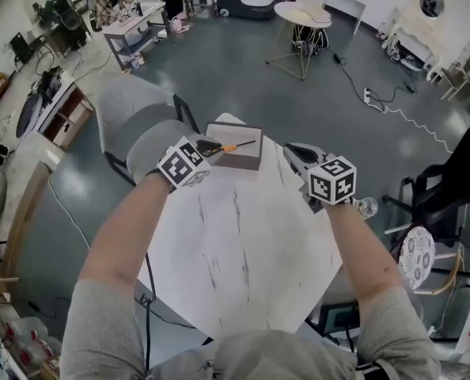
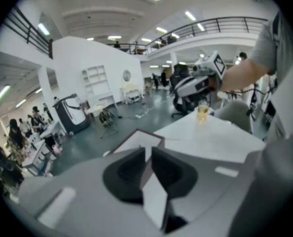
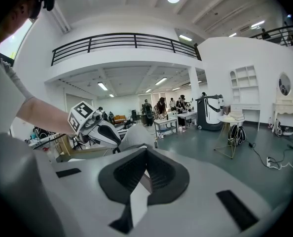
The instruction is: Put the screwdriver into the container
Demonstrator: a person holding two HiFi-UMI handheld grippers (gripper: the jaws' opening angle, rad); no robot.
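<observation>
1. The screwdriver lies in the container at the table's far edge (task looks done)
2. Left gripper: jaws a narrow slit apart, empty
3. Right gripper: jaws together, holding nothing; nothing seems left but to draw back

Arms outstretched, left hand-held gripper jaws narrowly apart, right hand-held gripper jaws together

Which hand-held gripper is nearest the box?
The left hand-held gripper, right beside the box with the screwdriver; the right hand-held gripper hangs farther off.
</observation>
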